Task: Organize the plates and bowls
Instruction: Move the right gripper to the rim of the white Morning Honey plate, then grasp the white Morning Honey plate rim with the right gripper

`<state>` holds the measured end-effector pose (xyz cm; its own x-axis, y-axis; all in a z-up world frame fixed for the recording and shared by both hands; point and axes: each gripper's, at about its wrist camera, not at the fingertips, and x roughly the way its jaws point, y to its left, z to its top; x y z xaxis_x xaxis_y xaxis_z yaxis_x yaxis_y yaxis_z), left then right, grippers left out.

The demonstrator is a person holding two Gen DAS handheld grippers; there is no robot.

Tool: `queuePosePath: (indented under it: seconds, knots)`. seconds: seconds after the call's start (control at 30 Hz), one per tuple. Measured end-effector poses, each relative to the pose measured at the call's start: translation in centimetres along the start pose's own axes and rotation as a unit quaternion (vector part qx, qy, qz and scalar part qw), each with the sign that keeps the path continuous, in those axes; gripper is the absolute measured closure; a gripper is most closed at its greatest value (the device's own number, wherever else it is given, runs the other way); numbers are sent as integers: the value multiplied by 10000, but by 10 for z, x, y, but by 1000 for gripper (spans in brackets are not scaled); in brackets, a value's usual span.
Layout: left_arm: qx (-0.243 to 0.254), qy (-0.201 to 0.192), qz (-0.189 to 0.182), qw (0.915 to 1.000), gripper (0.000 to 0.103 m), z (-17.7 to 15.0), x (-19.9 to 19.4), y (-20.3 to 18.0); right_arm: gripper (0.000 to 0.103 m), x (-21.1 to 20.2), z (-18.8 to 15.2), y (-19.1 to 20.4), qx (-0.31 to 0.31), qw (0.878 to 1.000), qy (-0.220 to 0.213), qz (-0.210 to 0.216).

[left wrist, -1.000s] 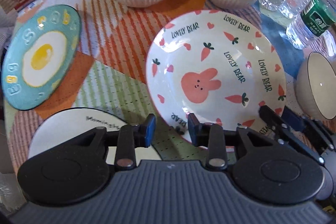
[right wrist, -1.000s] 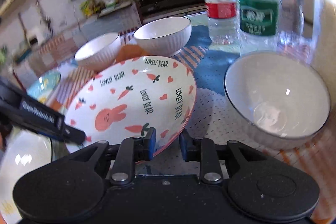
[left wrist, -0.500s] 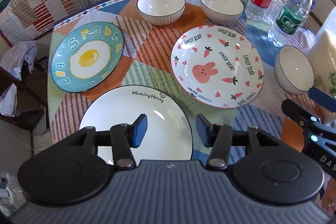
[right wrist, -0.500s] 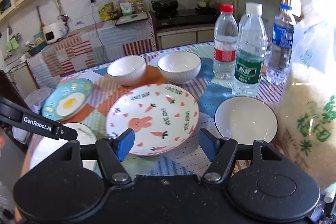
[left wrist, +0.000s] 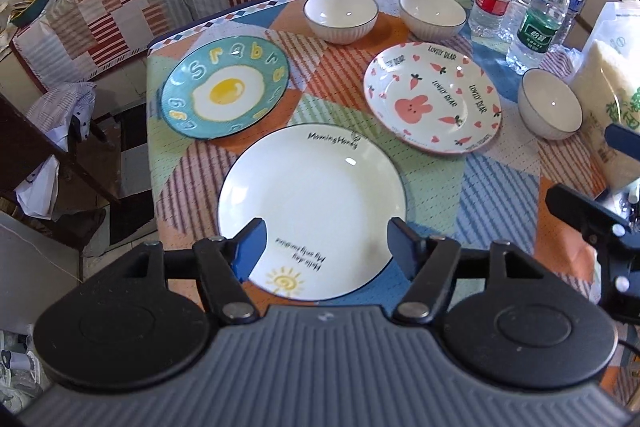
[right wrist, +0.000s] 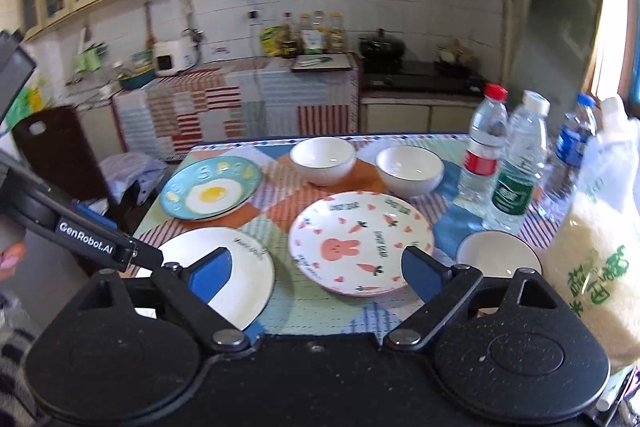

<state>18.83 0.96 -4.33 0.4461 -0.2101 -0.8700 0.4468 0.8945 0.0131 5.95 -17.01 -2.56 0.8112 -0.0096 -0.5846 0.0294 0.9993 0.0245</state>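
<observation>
Both grippers hang empty above the table, jaws opening, nothing between them.

The left gripper (left wrist: 322,245) is over the white plate (left wrist: 312,203); the right gripper (right wrist: 316,267) faces the rabbit plate (right wrist: 360,241). Plates and three bowls lie apart, probably waiting for stacking.

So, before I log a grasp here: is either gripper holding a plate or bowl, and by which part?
Nothing is held. The left gripper and right gripper are both opening above the table, with nothing between their fingers.
</observation>
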Motion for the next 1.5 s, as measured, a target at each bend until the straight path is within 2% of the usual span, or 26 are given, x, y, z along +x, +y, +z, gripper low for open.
queuePosePath:
  seconds: [0.1, 0.23, 0.37, 0.5, 0.57, 0.77, 0.9, 1.0, 1.03, 1.07, 1.13, 1.2, 1.27, 1.33, 1.37, 1.43, 1.5]
  knots:
    - [-78, 13, 67, 9999, 30, -10, 0, 11, 7, 0, -1, 15, -278, 9995, 69, 122]
    - [-158, 157, 154, 9996, 28, -21, 10, 24, 7, 11, -6, 31, -420, 9984, 171, 341]
    - [-240, 283, 256, 9990, 25, -30, 25, 38, 7, 36, -16, 34, -200, 9970, 431, 610]
    - [-226, 315, 382, 9985, 19, -37, 43, 48, 8, 56, -21, 38, 113, 9924, 923, 801]
    - [-257, 401, 403, 9980, 18, -38, 54, 54, 7, 63, -24, 39, 202, 9901, 1006, 957]
    - [-305, 609, 381, 9970, 15, -44, 92, 68, 8, 97, -39, 38, 429, 9858, 1246, 1046]
    - [-319, 704, 403, 9962, 15, -49, 114, 74, 16, 127, -54, 30, 742, 9824, 1381, 1011]
    - [-435, 686, 361, 9960, 15, -50, 125, 79, 26, 143, -62, 29, 840, 9808, 1425, 1034]
    - [-496, 637, 435, 9958, 15, -50, 128, 81, 33, 148, -64, 28, 869, 9806, 1417, 1037]
    - [-497, 544, 628, 9953, 16, -50, 129, 81, 45, 151, -65, 28, 863, 9819, 1354, 1003]
    - [-264, 354, 872, 9952, 18, -47, 132, 77, 50, 157, -65, 28, 822, 9855, 1205, 862]
    - [-234, 304, 775, 9963, 20, -44, 135, 79, 50, 163, -64, 28, 751, 9867, 1137, 883]
    - [-425, 361, 591, 9967, 28, -40, 139, 83, 57, 170, -62, 28, 701, 9852, 1173, 1030]
    - [-541, 468, 512, 9961, 45, -40, 145, 86, 64, 177, -62, 28, 669, 9839, 1209, 1135]
    - [-591, 435, 438, 9963, 47, -41, 146, 87, 71, 180, -62, 28, 663, 9828, 1243, 1190]
    - [-655, 371, 226, 9969, 68, -42, 145, 88, 76, 182, -64, 27, 645, 9836, 1225, 1157]
    - [-817, 387, 97, 9959, 72, -43, 145, 89, 80, 182, -66, 21, 733, 9818, 1204, 1277]
